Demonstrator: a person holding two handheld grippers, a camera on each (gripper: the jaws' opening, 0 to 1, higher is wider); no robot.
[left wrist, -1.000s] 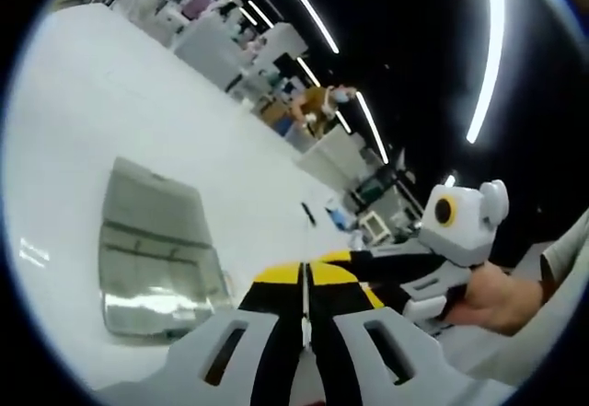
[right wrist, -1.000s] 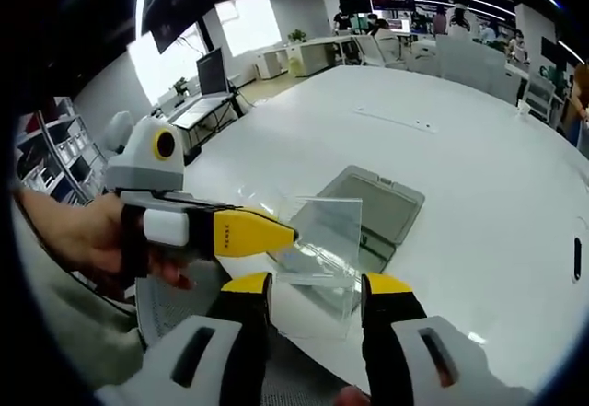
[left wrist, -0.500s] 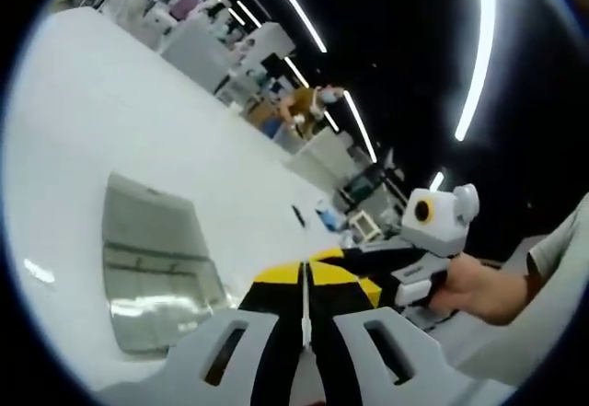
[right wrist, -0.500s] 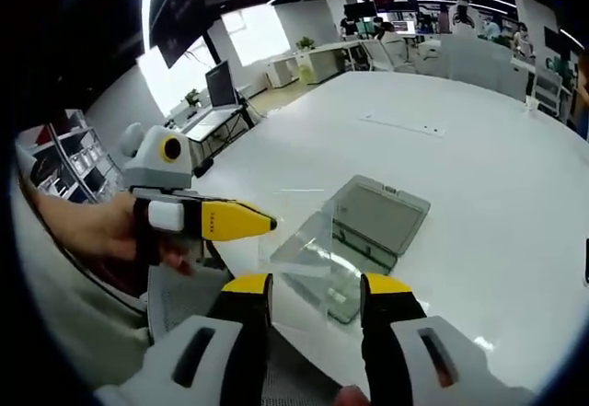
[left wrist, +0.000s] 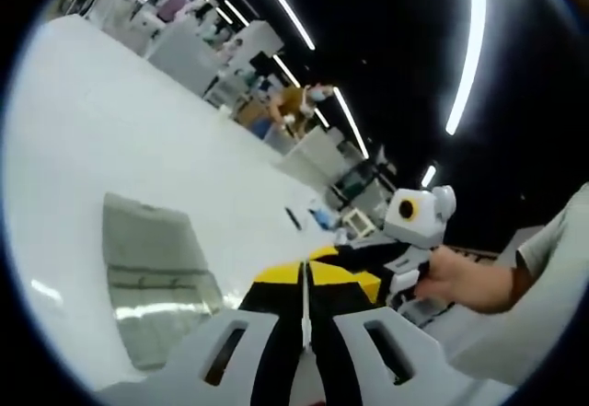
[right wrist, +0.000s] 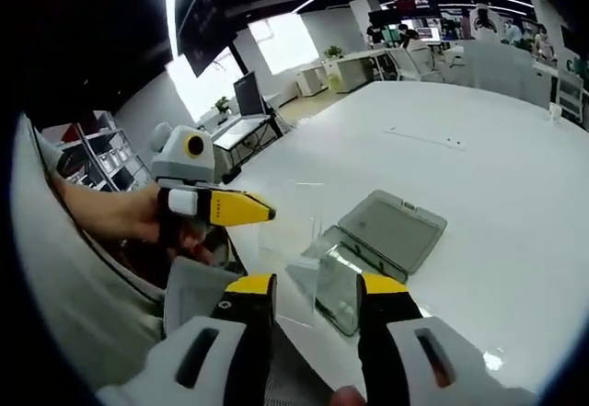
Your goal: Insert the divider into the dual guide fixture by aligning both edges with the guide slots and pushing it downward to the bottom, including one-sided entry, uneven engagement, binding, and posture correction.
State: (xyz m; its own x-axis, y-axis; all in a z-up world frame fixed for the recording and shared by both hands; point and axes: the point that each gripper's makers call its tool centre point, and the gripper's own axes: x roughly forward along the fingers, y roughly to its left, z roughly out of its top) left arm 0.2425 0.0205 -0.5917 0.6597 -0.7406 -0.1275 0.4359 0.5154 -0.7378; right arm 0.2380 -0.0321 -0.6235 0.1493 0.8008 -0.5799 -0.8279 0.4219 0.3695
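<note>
In the left gripper view, the left gripper [left wrist: 305, 282] is rising from 6 o'clock with its yellow-tipped jaws pressed together on the thin edge of the clear divider [left wrist: 304, 305], which is showing only as a pale line running between them. Out at 9 o'clock from the jaw tips, the grey dual guide fixture [left wrist: 156, 277] is lying flat on the white table [left wrist: 110, 139], apart from the jaws. At 3 o'clock, the right gripper [left wrist: 354, 261] is reaching in, and a hand [left wrist: 460, 282] is gripping its handle, with a pale sleeve [left wrist: 543, 268] beyond it. Far off toward 12 o'clock, desks and a person in an orange top [left wrist: 293, 104] are sitting under long ceiling lights.

In the right gripper view, the right gripper [right wrist: 306, 288] is standing at 6 o'clock with its two jaws held apart, a clear gap between the yellow tips, and nothing is sitting between them. Just above the tips, toward 12 o'clock, the divider [right wrist: 293, 240] is hanging as a faint clear sheet over the near edge of the table [right wrist: 442, 148], one side going into the closed tips of the left gripper [right wrist: 267, 213], which is coming in from 9 o'clock. The fixture [right wrist: 379, 245] is resting on the table at about 1 o'clock from the jaws, just beyond the sheet; whether the sheet is touching it cannot be told. A hand [right wrist: 120, 217] is holding the left gripper's handle at 9 o'clock.
</note>
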